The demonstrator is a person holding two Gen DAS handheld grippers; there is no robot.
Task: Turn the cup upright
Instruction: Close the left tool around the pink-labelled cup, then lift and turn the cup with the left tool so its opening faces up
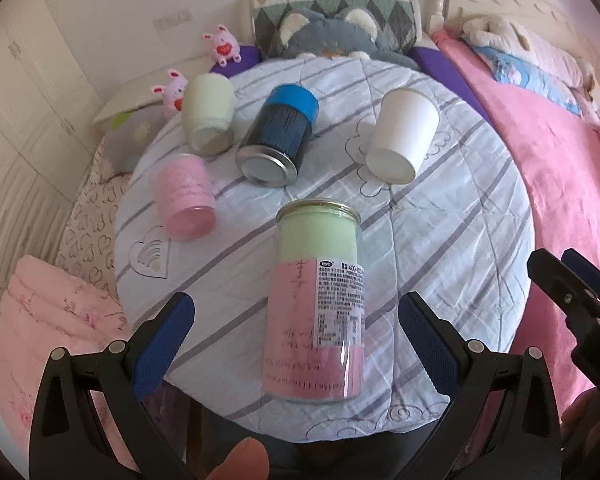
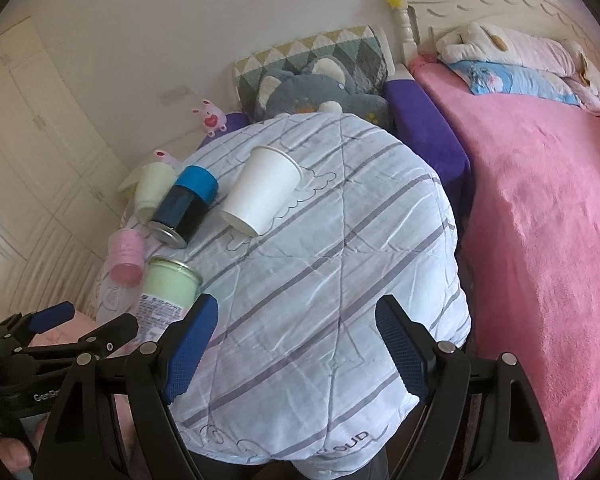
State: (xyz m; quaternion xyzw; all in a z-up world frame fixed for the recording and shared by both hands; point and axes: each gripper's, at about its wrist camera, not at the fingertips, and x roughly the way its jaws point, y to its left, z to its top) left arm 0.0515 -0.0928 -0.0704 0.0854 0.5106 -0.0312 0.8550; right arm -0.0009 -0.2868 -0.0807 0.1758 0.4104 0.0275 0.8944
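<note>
Five containers lie on their sides on the round counter (image 1: 480, 216) under a striped quilt, and none stands upright yet. The landmark is the tall jar (image 1: 316, 300), green at its rimmed end and pink toward the viewer, lying along the line of the left gripper (image 1: 296, 340).

That gripper's jaws are spread wide and hold nothing. One finger sits either side of the jar's pink end, apart from it, so the spread seems chosen to straddle the jar's body for a side grip that allows it to be turned up onto its base.

Beyond the jar lies the blue can (image 1: 278, 136). To the jar's left is the pink cup (image 1: 184, 196), and beyond that the cream cup (image 1: 209, 114). The white cup (image 1: 400, 136) lies beyond and right of the jar, its base facing the viewer.

The right gripper (image 2: 296, 348) is likewise wide open and empty, over bare quilt to the right of the jar (image 2: 168, 296), seemingly waiting. It points toward the white cup (image 2: 260, 192), which looks like its likely share.
</note>
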